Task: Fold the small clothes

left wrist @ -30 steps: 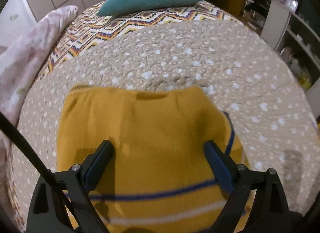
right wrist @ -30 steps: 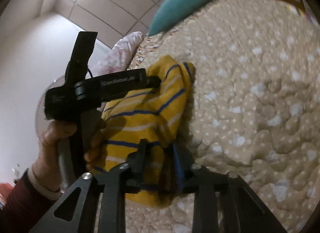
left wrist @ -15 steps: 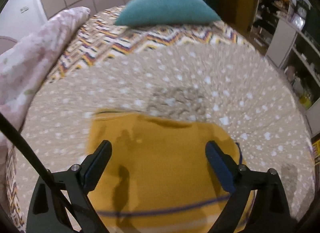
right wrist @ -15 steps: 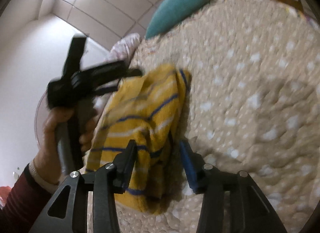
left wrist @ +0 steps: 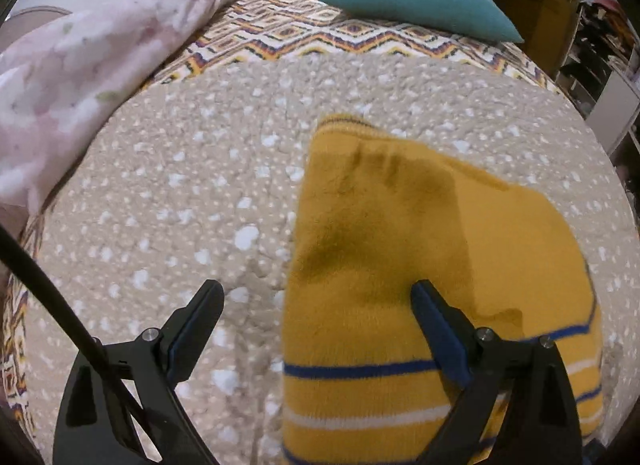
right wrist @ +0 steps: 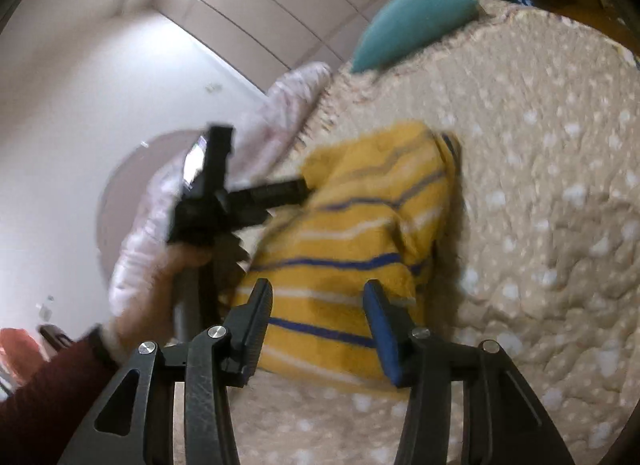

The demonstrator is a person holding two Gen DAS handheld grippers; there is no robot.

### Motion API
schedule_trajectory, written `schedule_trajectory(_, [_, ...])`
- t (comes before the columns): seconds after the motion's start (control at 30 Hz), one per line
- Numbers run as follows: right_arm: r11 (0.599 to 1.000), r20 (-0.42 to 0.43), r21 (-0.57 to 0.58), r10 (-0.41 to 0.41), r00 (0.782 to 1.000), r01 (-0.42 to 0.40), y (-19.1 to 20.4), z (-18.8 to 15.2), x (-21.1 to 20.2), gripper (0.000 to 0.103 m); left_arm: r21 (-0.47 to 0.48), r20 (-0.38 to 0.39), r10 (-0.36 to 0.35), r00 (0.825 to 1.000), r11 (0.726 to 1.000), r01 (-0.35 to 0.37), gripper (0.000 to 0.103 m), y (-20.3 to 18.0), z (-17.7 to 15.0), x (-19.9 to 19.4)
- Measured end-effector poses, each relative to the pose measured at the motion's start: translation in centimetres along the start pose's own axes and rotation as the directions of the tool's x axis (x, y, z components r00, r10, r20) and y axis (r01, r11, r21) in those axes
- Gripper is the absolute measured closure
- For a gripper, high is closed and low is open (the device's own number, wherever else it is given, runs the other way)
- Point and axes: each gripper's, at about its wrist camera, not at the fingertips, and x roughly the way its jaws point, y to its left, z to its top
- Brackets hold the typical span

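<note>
One yellow sweater (left wrist: 420,265) on one bedspread (left wrist: 180,185); two grippers, jaws apart.

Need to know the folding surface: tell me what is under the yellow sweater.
The yellow sweater lies on a beige speckled blanket, visible all round it. Whatever sits directly beneath the fabric is covered and cannot be seen.

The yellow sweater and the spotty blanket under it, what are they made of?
The yellow sweater looks like soft knitted yarn, maybe wool or acrylic: its surface is fuzzy and matte, with blue and white stripes knitted in. The spotty blanket looks like plush fleece: it is bumpy and nubbly, beige with white flecks, and not shiny. The exact fibres can't be told from looks.
</note>
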Motion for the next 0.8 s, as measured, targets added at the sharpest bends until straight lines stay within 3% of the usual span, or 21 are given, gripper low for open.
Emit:
schedule_trajectory(0.17, [0.999,-0.008,-0.038,-0.015,1.0,0.015,0.5,0.0,0.4,0.052,0.019,0.021,0.021,1.0,1.0,-0.021,0.0,0.1,0.7,1.5])
schedule_trajectory(0.43, [0.998,-0.003,-0.063,-0.028,1.0,0.028,1.0,0.0,1.3,0.051,-0.029,-0.078,-0.029,0.997,0.999,0.027,0.0,1.1,4.2,3.9])
schedule_trajectory(0.63, [0.997,-0.003,-0.073,-0.029,1.0,0.029,1.1,-0.2,1.4,0.05,-0.073,-0.09,-0.033,0.995,0.997,0.027,0.0,1.9,6.4,5.9])
schedule_trajectory(0.7, [0.996,-0.004,-0.086,-0.035,0.999,0.035,1.4,-0.3,1.5,0.048,-0.068,-0.071,-0.019,0.997,0.998,0.014,0.0,2.1,7.1,6.0])
schedule_trajectory(0.8, [0.992,-0.002,-0.116,-0.052,0.999,0.051,2.0,-0.4,1.6,0.044,-0.046,-0.04,0.061,0.997,0.997,-0.063,0.0,2.0,8.4,5.3])
